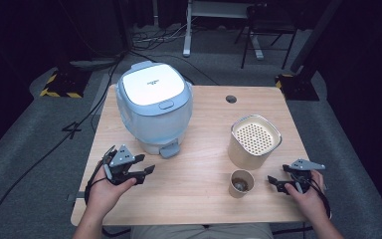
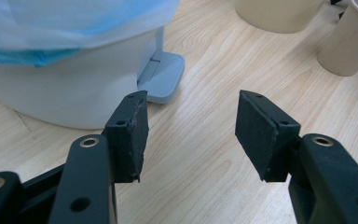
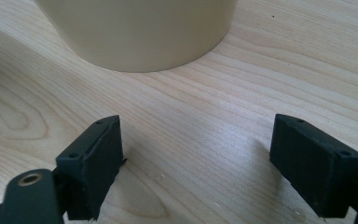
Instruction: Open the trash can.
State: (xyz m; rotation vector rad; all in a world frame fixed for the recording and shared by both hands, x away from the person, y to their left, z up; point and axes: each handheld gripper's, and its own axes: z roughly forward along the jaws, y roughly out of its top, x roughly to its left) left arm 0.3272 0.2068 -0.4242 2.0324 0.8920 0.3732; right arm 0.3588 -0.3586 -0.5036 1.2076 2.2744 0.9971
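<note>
We note the paper cup at lower centre-right of the high view, upright on the wooden table, with something dark inside that we cannot identify. It stands just below the cream canister, near it, whose top is a perforated insert.

The right gripper sits at the lower right of the high view, held in the person's right hand, just to the right of the cup and apart from it. In the right gripper view its 2 black jaws stand spread with bare table between them: released, grasping nothing. The canister's rounded base shows at the top of that view.

The left gripper lies at lower left, in the left hand, pointing right. In the left gripper view its 2 jaws are likewise parted over bare wood, nothing held.

The white pedal bin, lined with a blue-edged bag, stands at upper left, its grey foot pedal just beyond the left jaws.
</note>
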